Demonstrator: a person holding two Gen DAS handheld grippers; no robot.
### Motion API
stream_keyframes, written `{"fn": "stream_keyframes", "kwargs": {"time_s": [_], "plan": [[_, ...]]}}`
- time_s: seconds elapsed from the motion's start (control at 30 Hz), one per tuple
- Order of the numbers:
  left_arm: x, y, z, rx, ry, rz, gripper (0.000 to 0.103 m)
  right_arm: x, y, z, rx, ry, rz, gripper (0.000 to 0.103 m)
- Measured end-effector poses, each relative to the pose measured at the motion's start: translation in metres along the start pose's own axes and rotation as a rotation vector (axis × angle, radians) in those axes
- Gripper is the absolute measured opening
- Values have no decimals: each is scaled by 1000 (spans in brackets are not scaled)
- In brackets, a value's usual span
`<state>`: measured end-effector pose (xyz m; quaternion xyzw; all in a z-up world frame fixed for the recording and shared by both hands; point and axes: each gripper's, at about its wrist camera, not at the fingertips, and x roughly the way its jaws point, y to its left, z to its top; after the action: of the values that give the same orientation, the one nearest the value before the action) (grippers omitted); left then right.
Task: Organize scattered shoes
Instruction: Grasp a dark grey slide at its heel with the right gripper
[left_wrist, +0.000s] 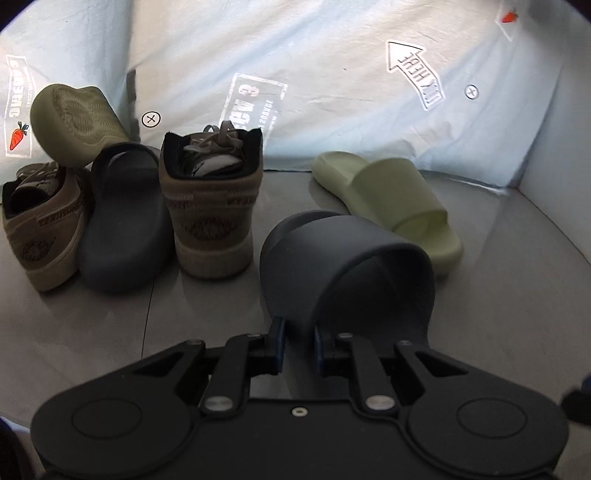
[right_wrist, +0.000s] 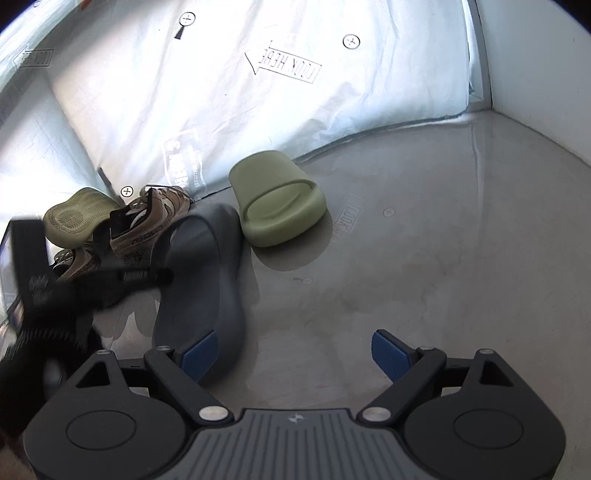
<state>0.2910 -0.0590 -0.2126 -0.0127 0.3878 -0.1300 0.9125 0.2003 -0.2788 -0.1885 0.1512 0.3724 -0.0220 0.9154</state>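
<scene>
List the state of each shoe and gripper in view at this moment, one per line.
left gripper: shut on the strap of the dark grey slide, which is tipped on its side.
right gripper: open, nothing between its fingers.
second dark slide: wedged between two tan sneakers.
light green slide: flat on the floor, sole down.
other green slide: propped up, sole showing.

On the floor (left_wrist: 480, 314), a cluster of shoes sits to the left, before the hanging sheet (left_wrist: 332, 55): a sneaker (left_wrist: 40, 229) at far left, a slide (left_wrist: 125, 218) leaning between it and a second sneaker (left_wrist: 214, 214), and an overturned slide (left_wrist: 74, 122) propped on top behind them. To the right lies a lone slide (left_wrist: 399, 199), toe toward me. Before it, nearest, another slide (left_wrist: 347, 269) sits clamped at its strap by the left gripper (left_wrist: 298, 332).
</scene>
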Motion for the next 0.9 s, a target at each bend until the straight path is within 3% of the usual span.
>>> {"fn": "stream_keyframes", "kwargs": {"time_s": [0.2,0.43,0.53,0.7,0.8,0.87,0.9], "plan": [[-60,7,-46,21,88,-76,16,-19,1,-12,15,-5,-17,91],[-108,3,-86,39,128,-143,17,-40,10,-37,2,37,-5,91],[-126,10,-88,32,99,-185,18,-48,26,-51,-55,56,-1,91],[-151,19,-91,54,51,-187,20,-51,53,-69,-157,117,34,90],[-162,31,-96,21,38,-168,20,-47,69,-84,-200,187,61,76],[-165,38,-97,-4,38,-150,20,-44,73,-89,-191,217,95,52],[-167,43,-99,-19,36,-139,20,-41,74,-89,-174,232,116,48]]}}
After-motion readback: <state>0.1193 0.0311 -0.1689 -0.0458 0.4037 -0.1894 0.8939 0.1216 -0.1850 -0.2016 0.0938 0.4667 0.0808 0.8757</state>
